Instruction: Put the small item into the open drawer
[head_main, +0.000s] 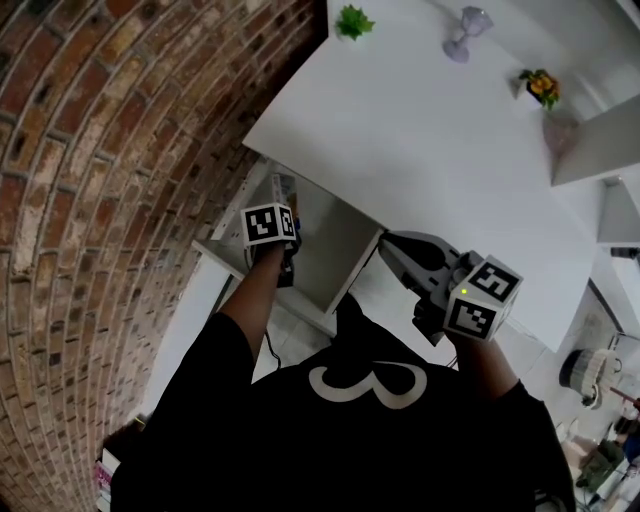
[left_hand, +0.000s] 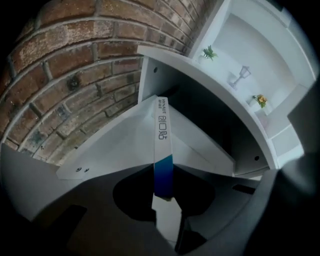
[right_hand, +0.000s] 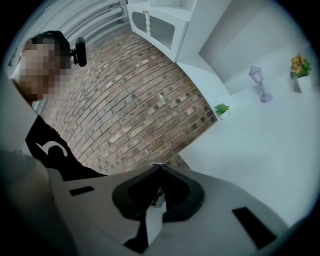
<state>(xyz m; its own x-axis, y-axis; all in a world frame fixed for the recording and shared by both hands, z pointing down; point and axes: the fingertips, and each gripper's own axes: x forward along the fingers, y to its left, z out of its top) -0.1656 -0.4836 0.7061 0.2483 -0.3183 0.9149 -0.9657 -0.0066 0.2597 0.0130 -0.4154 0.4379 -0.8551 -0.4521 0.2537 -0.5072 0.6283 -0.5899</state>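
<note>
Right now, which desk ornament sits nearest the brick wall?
The green plant, right beside the brick wall; the lamp and the flowers stand farther along the desk.

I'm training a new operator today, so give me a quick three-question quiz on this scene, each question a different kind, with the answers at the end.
1. True or false: the left gripper is shut on a slim white and blue box.
2. Multiple choice: the right gripper holds A) the box, B) a cup, C) nothing.
3. Fill in: the left gripper holds the box at the open ____ beneath the white tabletop.
Key: 1 true; 2 C, its fingers are together and empty; 3 drawer.
</note>
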